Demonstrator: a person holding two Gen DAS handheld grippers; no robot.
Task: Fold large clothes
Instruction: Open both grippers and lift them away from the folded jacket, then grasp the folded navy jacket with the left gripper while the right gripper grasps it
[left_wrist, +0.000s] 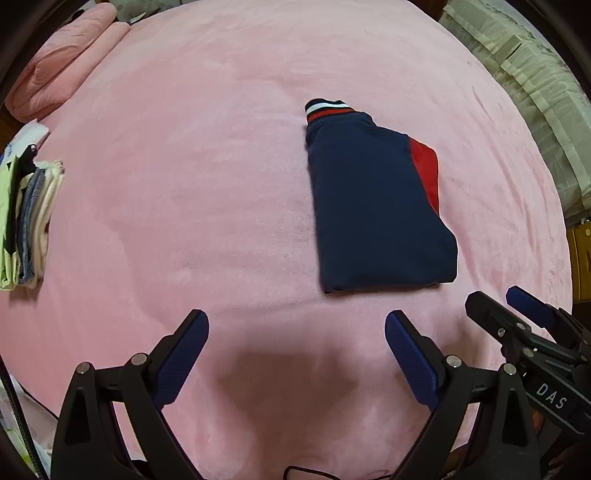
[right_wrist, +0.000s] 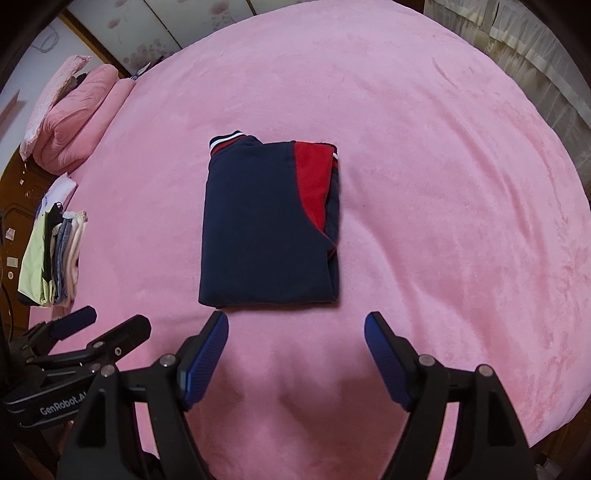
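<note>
Both grippers are held above the pink blanket (right_wrist: 443, 184), pointing steeply down, with nothing between their pads: the left gripper (left_wrist: 296, 332) is spread wide, and the right gripper (right_wrist: 296, 332) is parted nearly as far. Just beyond the fingertips, the navy and red sweatshirt (right_wrist: 266, 221) is seen lying flat near the middle of the bed as a compact folded rectangle, its striped ribbed trim (right_wrist: 225, 142) at the far end. It is judged soft, limp and fairly thick, so the layers could slide apart if lifted by one corner. A hold on both near corners of the folded edge, pinching through all layers, is thought best.
</note>
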